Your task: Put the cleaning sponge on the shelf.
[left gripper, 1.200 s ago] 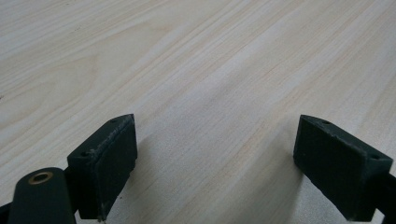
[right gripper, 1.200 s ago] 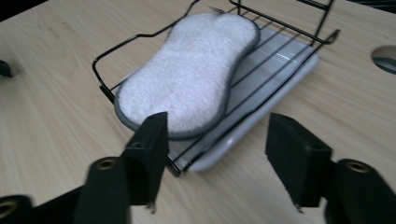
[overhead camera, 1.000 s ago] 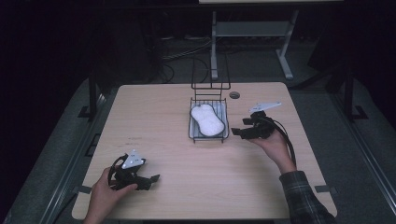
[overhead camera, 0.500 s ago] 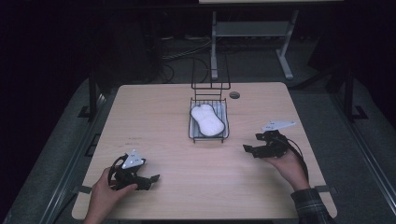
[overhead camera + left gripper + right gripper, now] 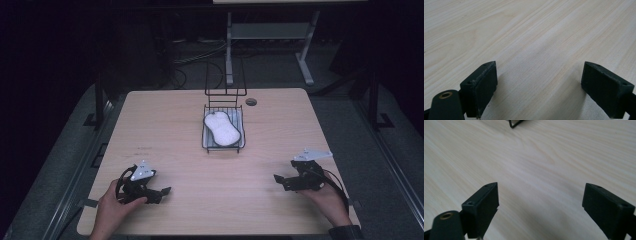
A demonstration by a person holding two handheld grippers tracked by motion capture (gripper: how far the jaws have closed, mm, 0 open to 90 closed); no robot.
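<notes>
A pale wooden tabletop (image 5: pixel 165 135) is carrying a black wire basket (image 5: pixel 223 147) near its centre, and a white sponge (image 5: pixel 221 128) is lying inside it. The right gripper (image 5: pixel 280 181), its fingers spread and having just been opening on nothing, is resting at about 4 o'clock, well apart from the sponge. The left gripper (image 5: pixel 161 192), fingers spread and empty, is sitting at 7 o'clock.

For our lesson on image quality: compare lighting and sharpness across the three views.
High view: dim, the room black around the lit table. Left gripper view: bright wood, soft shadows beside the slightly blurred pads. Right gripper view: even light, close pads soft, wood grain sharper farther off.
</notes>
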